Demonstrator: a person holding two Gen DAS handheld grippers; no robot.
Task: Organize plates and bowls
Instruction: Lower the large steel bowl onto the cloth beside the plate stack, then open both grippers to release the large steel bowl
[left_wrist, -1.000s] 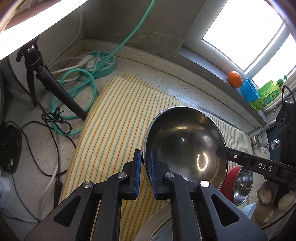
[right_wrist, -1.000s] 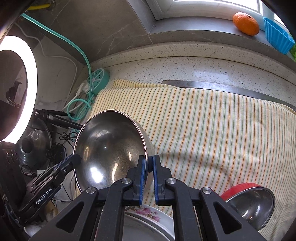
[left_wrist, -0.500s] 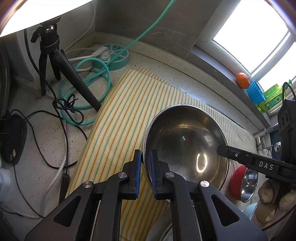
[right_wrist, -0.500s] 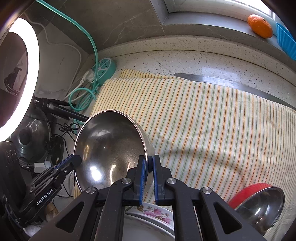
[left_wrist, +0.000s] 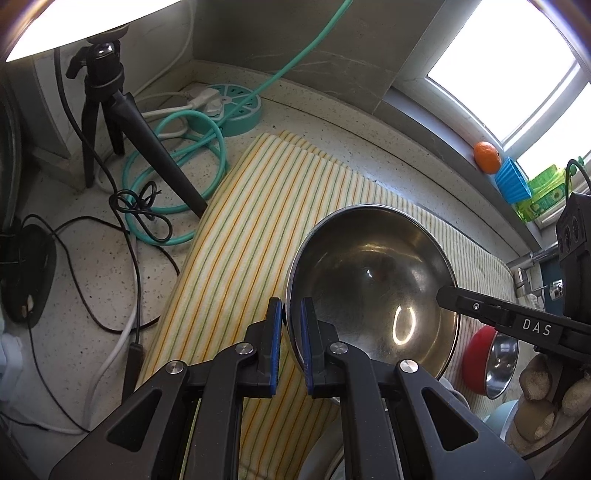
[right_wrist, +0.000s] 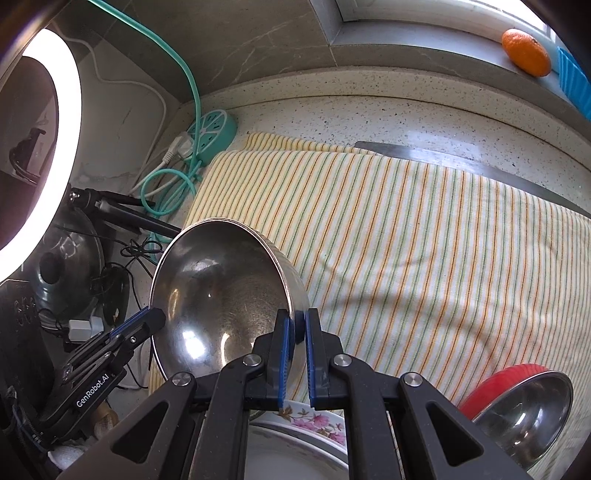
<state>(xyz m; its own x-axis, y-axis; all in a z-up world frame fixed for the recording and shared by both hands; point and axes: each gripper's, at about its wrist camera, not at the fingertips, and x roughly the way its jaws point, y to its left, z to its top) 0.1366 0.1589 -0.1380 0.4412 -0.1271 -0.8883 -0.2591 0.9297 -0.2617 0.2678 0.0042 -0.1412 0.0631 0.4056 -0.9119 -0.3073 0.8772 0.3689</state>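
Observation:
A large steel bowl (left_wrist: 373, 291) hangs tilted above the striped cloth (left_wrist: 258, 229), held from both sides. My left gripper (left_wrist: 291, 314) is shut on its near-left rim. My right gripper (right_wrist: 295, 325) is shut on the opposite rim of the steel bowl (right_wrist: 221, 295); its black finger also shows in the left wrist view, at the bowl's right edge. A smaller red bowl with a steel inside (right_wrist: 517, 402) sits on the cloth at lower right. A flowered plate (right_wrist: 310, 424) lies below the right gripper, mostly hidden.
A teal round power strip (left_wrist: 232, 107) with a coiled teal cable, a black tripod (left_wrist: 122, 110) and loose black wires crowd the counter left of the cloth. An orange (right_wrist: 526, 51) and a blue cup (left_wrist: 511, 181) sit on the window sill. A ring light (right_wrist: 55, 147) stands at far left.
Both views have shifted: more of the counter and the tripod shows on the left. The bowl stays gripped the same way in both grippers.

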